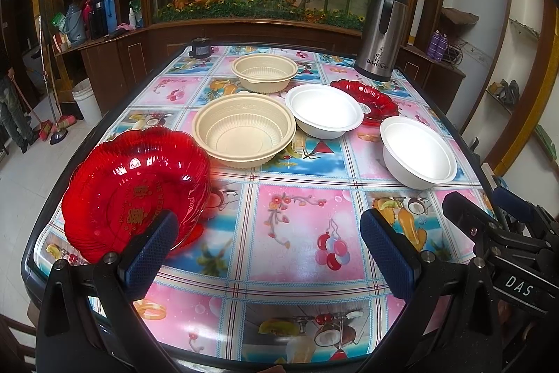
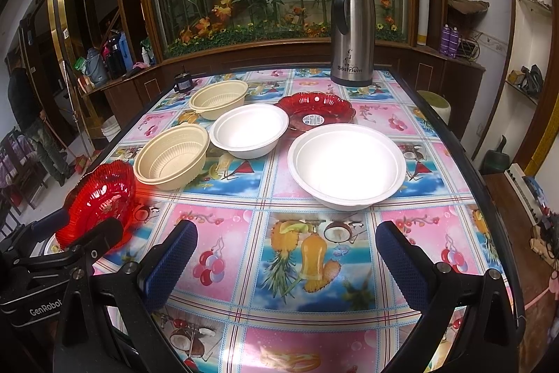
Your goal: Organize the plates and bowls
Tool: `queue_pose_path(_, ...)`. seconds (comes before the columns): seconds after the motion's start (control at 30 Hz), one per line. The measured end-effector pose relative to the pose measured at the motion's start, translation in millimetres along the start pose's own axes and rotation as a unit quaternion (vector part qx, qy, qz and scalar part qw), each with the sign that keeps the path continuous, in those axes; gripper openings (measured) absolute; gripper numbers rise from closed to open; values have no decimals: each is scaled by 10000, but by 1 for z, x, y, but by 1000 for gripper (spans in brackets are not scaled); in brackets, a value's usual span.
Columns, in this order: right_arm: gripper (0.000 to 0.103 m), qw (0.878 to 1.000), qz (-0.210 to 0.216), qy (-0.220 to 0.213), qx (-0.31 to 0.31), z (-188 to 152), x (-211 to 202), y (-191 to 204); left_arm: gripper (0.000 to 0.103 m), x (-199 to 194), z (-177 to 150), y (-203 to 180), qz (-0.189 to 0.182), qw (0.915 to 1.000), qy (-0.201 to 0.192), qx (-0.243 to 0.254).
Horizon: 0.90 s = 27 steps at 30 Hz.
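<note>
plastic sheeting printed with fruit covered the desk (image 2: 314, 303), and on it nothing looked sorted yet; every dish sat on its own. the steel flask (image 2: 352, 34) stood at the far edge, no part of the job. the near white bowl (image 2: 346, 163) sat closest to the right gripper (image 2: 284, 263), the second white bowl (image 2: 249, 130) behind it and touching or overlapping the far red plate (image 2: 316, 110). two beige bowls, the near one (image 2: 173, 156) and the far one (image 2: 218, 98), stood apart on the left. the near red plate (image 1: 136, 187) sat tilted at the left edge, just beside the left gripper (image 1: 269, 254), one left finger in front of its rim. fingers of both grippers stood wide and held nothing. by my judgement the whole task was left: white into white, beige into beige, red on red.
</note>
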State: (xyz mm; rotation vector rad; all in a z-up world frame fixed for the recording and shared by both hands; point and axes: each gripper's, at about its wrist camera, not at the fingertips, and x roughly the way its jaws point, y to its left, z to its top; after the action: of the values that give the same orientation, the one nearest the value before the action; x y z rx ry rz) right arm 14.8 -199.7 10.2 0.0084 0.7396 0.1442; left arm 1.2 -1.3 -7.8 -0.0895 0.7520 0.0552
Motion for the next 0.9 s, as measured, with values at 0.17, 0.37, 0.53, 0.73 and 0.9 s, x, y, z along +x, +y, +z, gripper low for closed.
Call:
queue_pose_path(0.17, 103, 10000, -3, -10, -6, 1, 0, 0, 103, 0, -1, 0, 0, 10000, -6, -5)
queue_pose_path(0.37, 103, 10000, -5, -5, -3, 1, 0, 1, 103, 0, -1, 1, -2, 10000, 0, -13)
queue_pose_path(0.53, 103, 10000, 82, 19, -1, 3, 1, 3, 103, -7, -2, 11, -139, 9998, -59, -165)
queue_pose_path(0.73, 103, 9933, 998, 541, -218, 9, 24, 42, 103, -18, -7, 82, 254, 9972, -185, -674)
queue_pose_path(0.9, 102, 9716, 2013, 1241, -98, 17, 63, 91, 103, 10, -12, 171, 769, 9802, 310, -1798)
